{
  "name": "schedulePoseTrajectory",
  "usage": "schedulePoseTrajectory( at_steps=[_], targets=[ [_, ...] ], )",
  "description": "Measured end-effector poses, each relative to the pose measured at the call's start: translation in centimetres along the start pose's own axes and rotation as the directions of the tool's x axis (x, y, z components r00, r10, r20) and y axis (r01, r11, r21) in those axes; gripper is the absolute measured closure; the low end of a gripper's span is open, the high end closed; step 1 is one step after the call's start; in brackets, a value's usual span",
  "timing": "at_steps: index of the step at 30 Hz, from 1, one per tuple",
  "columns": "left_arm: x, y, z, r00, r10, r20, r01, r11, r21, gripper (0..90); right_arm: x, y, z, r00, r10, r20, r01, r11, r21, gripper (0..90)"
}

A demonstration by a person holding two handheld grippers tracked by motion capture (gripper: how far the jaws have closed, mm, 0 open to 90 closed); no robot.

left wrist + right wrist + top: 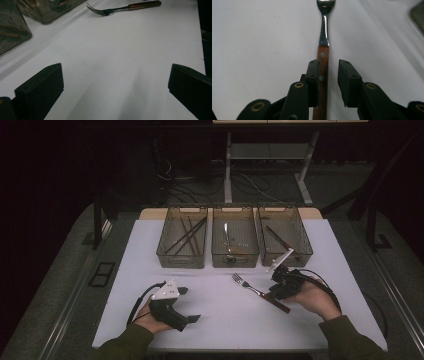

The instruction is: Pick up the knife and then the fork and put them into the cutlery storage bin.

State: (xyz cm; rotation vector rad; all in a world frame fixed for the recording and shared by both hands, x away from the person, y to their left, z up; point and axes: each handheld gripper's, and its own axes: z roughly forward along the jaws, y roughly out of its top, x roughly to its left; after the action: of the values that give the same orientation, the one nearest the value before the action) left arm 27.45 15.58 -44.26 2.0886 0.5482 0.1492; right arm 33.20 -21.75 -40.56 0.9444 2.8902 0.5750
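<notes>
A fork (255, 291) with a brown wooden handle lies flat on the white table (225, 320), tines pointing to the far left. My right gripper (274, 296) is down over the handle end. In the right gripper view the handle (323, 37) runs between the jaws of the right gripper (329, 62). The left pad sits against the handle and a gap shows at the right pad, so the gripper is open. My left gripper (189, 305) rests near the front left with its jaws wide apart and nothing between them. The left gripper view shows the left gripper (116, 67) and the fork (125, 8) farther off.
Three translucent bins stand side by side at the back of the table. The left bin (182, 259) holds dark sticks, the middle bin (235, 260) a metal utensil, the right bin (286, 257) a dark-handled utensil. Bare white table lies between the two hands.
</notes>
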Motion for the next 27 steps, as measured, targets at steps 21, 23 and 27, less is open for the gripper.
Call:
schedulePoseTrajectory(
  at_steps=[21, 23, 27],
  targets=[
    [0.0, 0.0, 0.1, 1.0000, 0.000, 0.002, 0.000, 1.0000, 0.004, 0.0, 1.3, 2.9, 2.7, 0.9972, -0.066, 0.035, 0.058, 0.979, 0.195, 76.9],
    [0.0, 0.0, 0.0, 1.0000, 0.000, 0.001, 0.000, 1.0000, 0.004, 0.0, 1.3, 3.0, 2.7, 0.9945, -0.092, 0.048, 0.081, 0.976, 0.201, 77.3],
    [0.0, 0.0, 0.0, 1.0000, 0.002, 0.002, -0.002, 1.0000, 0.004, 0.0, 1.4, 3.0, 2.7, 0.9942, -0.098, 0.043, 0.088, 0.976, 0.200, 77.4]
  ],
)
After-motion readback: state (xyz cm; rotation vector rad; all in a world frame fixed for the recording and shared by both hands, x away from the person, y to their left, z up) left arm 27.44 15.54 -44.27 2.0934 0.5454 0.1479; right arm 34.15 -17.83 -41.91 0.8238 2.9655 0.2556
